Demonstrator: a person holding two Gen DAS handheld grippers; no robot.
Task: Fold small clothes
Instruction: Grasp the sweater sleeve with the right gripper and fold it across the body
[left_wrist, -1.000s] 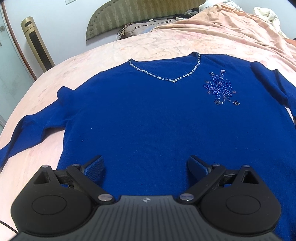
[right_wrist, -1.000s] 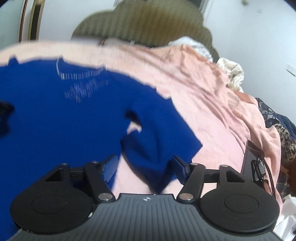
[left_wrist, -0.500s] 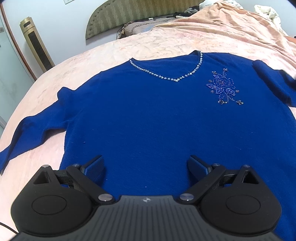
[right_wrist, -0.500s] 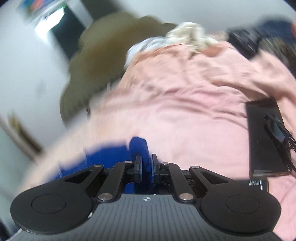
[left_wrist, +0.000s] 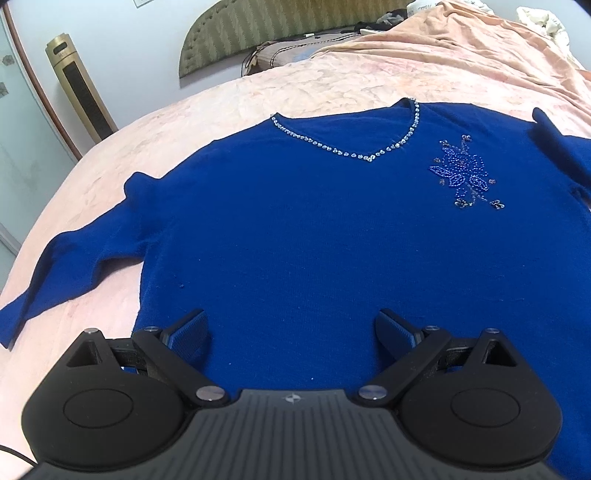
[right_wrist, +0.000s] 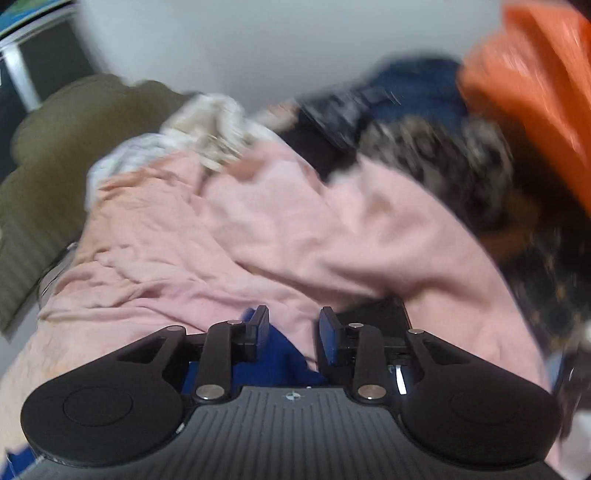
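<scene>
A blue V-neck sweater (left_wrist: 314, 229) with a beaded neckline and a beaded flower on the chest lies flat, front up, on a pink bedspread (left_wrist: 229, 107). Its left sleeve (left_wrist: 70, 258) stretches out to the left. My left gripper (left_wrist: 291, 332) is open and empty, low over the sweater's hem. In the blurred right wrist view, my right gripper (right_wrist: 293, 332) is partly open, with a piece of blue sleeve fabric (right_wrist: 280, 358) lying between and below its fingers; the fingers do not pinch it.
A padded olive headboard (left_wrist: 280, 26) and pillows are at the far end of the bed. A gold tower fan (left_wrist: 81, 88) stands at the left wall. A dark phone-like slab (right_wrist: 376, 314), piled clothes (right_wrist: 436, 155) and an orange object (right_wrist: 546, 81) lie to the right.
My right gripper shut on the blue sleeve, swung right and up, and has now parted its fingers. My left gripper has edged slightly forward, still open.
</scene>
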